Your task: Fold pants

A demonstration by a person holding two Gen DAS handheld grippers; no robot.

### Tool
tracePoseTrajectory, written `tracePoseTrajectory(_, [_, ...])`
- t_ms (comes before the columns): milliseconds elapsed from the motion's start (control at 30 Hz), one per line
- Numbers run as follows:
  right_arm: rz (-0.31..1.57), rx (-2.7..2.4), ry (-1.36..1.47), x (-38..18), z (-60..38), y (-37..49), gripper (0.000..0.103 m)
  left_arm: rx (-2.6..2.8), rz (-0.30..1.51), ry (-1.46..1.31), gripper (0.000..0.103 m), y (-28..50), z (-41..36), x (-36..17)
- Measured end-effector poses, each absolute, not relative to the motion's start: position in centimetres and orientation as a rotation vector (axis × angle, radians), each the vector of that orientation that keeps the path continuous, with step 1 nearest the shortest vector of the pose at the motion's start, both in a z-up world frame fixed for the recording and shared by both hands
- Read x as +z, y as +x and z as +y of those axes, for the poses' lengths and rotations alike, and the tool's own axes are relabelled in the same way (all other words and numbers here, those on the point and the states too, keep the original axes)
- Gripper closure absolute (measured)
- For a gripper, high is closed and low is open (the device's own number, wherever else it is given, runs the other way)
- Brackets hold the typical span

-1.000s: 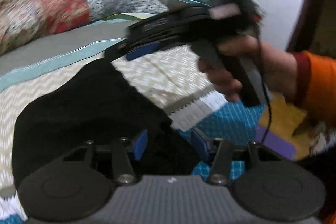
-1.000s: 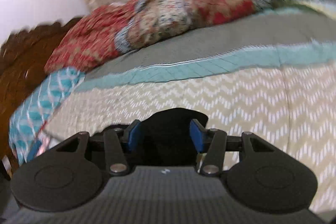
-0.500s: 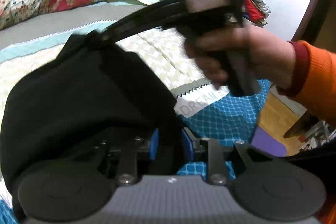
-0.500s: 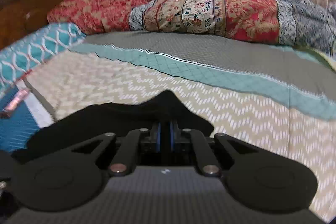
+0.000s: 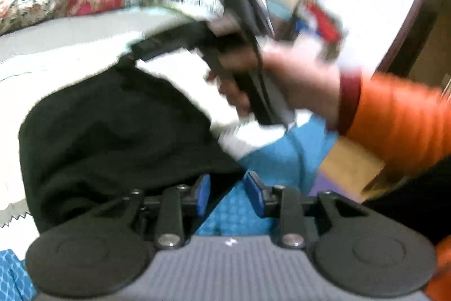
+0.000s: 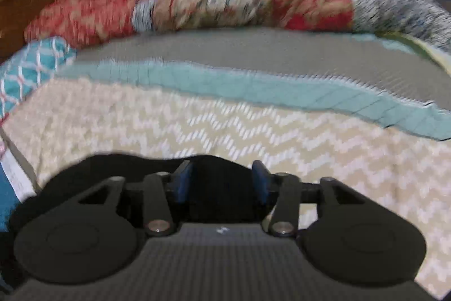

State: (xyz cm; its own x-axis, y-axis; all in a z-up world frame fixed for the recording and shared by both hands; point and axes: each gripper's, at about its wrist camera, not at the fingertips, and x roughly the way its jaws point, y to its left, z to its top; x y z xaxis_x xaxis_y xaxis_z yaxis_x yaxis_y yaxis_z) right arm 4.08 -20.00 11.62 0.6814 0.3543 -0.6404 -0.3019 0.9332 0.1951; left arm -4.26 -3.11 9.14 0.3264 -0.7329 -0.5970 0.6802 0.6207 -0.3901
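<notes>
on the bed point(image 6: 253, 131), over the zigzag cover, the black pants point(image 5: 112, 126) lie bunched into a thick dark bundle, so i judge at least one fold is already made. the edges look lumpy, not squared, and the picture is blurred, so i cannot tell how many layers there are. what seems left is a last fold or some smoothing and tidying of the bundle.

my left gripper point(image 5: 230, 195) points down at the near corner of the pants. its jaws are opening, a narrow gap between the blue pads. the dark cloth reaches up to the left pad, but the gap mostly shows the blue sheet point(image 5: 282, 160), so i read it as letting go, not holding.

my right gripper point(image 6: 221, 182) is also tilted down, jaws opening to a middling width. black cloth lies between and under the pads, which do not press it. from the left view my right hand point(image 5: 282, 86), orange sleeve point(image 5: 394, 114) behind it, holds that tool above the far edge of the pants.
</notes>
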Motion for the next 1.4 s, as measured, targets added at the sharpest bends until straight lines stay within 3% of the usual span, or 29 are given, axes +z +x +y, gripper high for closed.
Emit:
tracePoseTrajectory(33, [0.715,0.364,0.096,12.2,-20.4,3.4,0.054,-0.931,0.789,-0.126,0.068,-4.3,-2.0,10.2])
tracePoseTrajectory(100, [0.687,0.369,0.148,13.2,-21.1,2.1,0.053,-0.897,0.712,-0.2,0.056,-4.1,-0.3,12.0])
tracePoseTrajectory(200, [0.685,0.42,0.233,13.6,-20.8,0.4,0.054,-0.751,0.634,-0.273,0.052,-2.4,1.8,13.0])
tracePoseTrajectory(300, [0.73,0.455,0.326,13.0,-20.1,-0.9,0.055,-0.609,0.707,-0.349,0.06,0.2,3.5,11.1])
tracePoseTrajectory(400, [0.782,0.494,0.435,11.9,-19.4,-2.2,0.055,-0.526,0.826,-0.388,0.078,1.0,4.5,8.0])
tracePoseTrajectory(533, [0.829,0.484,0.481,10.2,-18.7,-3.7,0.056,-0.477,0.902,-0.29,0.082,-0.2,4.5,4.4])
tracePoseTrajectory(667, [0.817,0.457,0.415,9.2,-17.6,-3.4,0.064,-0.465,0.879,-0.321,0.083,-0.8,4.8,3.4])
tracePoseTrajectory(1400, [0.797,0.398,0.385,11.5,-16.6,-4.9,0.06,-0.471,0.829,-0.296,0.083,-6.0,6.4,5.3])
